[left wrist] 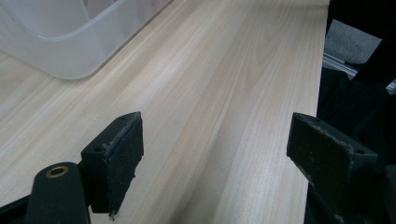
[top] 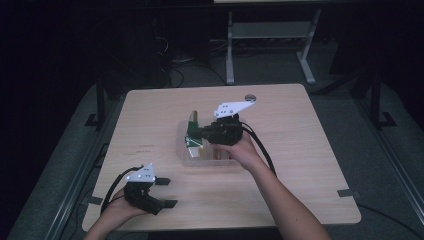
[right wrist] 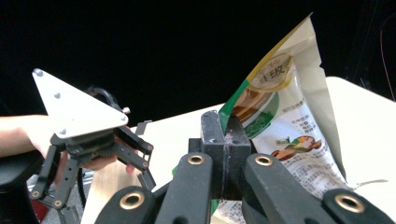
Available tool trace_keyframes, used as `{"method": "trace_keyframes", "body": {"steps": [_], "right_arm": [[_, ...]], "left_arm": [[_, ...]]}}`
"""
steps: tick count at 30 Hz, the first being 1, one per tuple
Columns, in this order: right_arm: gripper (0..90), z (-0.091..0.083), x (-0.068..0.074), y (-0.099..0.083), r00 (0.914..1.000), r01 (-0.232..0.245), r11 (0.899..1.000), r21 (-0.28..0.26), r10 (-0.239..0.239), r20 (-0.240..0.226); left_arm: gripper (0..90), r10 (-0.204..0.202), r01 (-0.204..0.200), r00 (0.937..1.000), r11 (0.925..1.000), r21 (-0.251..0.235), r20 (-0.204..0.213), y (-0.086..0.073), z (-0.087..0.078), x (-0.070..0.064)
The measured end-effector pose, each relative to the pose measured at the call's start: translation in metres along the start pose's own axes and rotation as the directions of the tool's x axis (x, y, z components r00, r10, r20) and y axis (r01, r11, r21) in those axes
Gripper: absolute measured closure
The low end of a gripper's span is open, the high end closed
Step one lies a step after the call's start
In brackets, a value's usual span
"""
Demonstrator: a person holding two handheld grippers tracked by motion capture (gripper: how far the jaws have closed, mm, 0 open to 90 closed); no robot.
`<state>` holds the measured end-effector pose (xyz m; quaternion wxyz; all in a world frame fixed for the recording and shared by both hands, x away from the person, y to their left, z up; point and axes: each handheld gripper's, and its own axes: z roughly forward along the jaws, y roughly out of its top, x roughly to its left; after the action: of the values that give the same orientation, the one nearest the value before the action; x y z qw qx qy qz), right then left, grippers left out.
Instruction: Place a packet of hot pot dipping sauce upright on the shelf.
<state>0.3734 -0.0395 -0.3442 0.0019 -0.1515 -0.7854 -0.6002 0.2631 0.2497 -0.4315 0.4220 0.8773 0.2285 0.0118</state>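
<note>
A green and white snack bag [top: 192, 134] hangs upright over a clear plastic bin [top: 186, 156] at the middle of the table. My right gripper [top: 201, 132] is shut on the bag's edge; in the right gripper view the jaws [right wrist: 225, 135] pinch the bag [right wrist: 285, 121] at its left side, and it rises to the upper right. My left gripper [top: 167, 192] rests near the front left of the table, open. In the left gripper view its jaws [left wrist: 215, 154] stand wide apart over bare wood, with a corner of the bin [left wrist: 70, 46] beyond them.
The light wooden table [top: 295, 145] has a small round disc [top: 250, 98] near its far edge and tape marks [top: 348, 193] at its sides. White frame legs [top: 230, 55] stand on the floor behind. The surroundings are dark.
</note>
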Motion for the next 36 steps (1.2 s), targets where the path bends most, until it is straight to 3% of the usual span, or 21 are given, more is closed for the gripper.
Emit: {"method": "trace_keyframes", "body": {"steps": [13, 27, 36], "right_arm": [[90.0, 0.014, -0.006, -0.025, 0.9985, -0.043, 0.998, 0.041, 0.042, 0.037], [86.1, 0.010, -0.007, -0.024, 0.9975, -0.041, 0.999, 0.019, 0.040, 0.058], [76.3, 0.009, -0.005, -0.023, 0.9973, -0.036, 0.999, 0.015, 0.035, 0.064]], "left_arm": [[18.4, 0.014, -0.014, 0.9999, 0.9998, 0.013, 0.008, -0.001, 0.002, 0.000], [18.4, 0.013, -0.013, 0.9997, 0.9998, 0.015, 0.020, -0.001, 0.004, -0.001], [18.1, 0.012, -0.012, 0.9998, 0.9998, 0.014, 0.019, -0.001, 0.004, -0.001]]}}
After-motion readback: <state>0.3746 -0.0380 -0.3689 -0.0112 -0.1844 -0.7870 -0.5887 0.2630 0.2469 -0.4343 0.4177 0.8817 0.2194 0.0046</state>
